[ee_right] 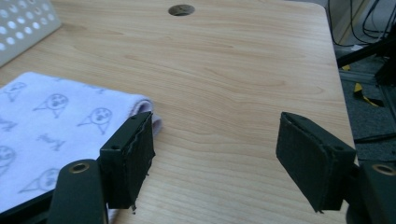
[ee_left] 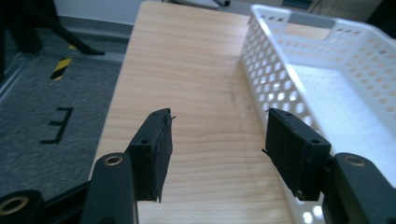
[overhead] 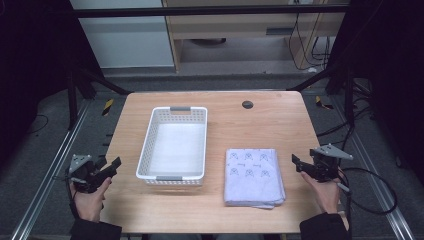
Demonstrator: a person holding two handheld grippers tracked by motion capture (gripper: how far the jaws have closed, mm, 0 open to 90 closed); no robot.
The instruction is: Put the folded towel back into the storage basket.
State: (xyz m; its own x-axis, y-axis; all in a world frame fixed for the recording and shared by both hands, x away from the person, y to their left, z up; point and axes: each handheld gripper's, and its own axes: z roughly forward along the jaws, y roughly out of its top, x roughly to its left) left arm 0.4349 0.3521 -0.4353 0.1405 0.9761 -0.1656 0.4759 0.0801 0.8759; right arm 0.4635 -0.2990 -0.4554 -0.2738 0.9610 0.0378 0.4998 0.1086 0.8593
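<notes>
Cloth (overhead: pixel 254 177): folded, lies flat near the front right corner of the tabletop (overhead: pixel 260 120), just right of the white basket (overhead: pixel 150 150).
Handling: it looks soft, light and limp; the layers may slide apart.
Where to hold: probably the right edge, with all layers pinched together.
Right gripper (overhead: pixel 303 165): fingers apart, empty, beside the right edge of the cloth.
Left gripper (overhead: pixel 111 167): fingers apart, empty, at the left edge of the tabletop.
</notes>
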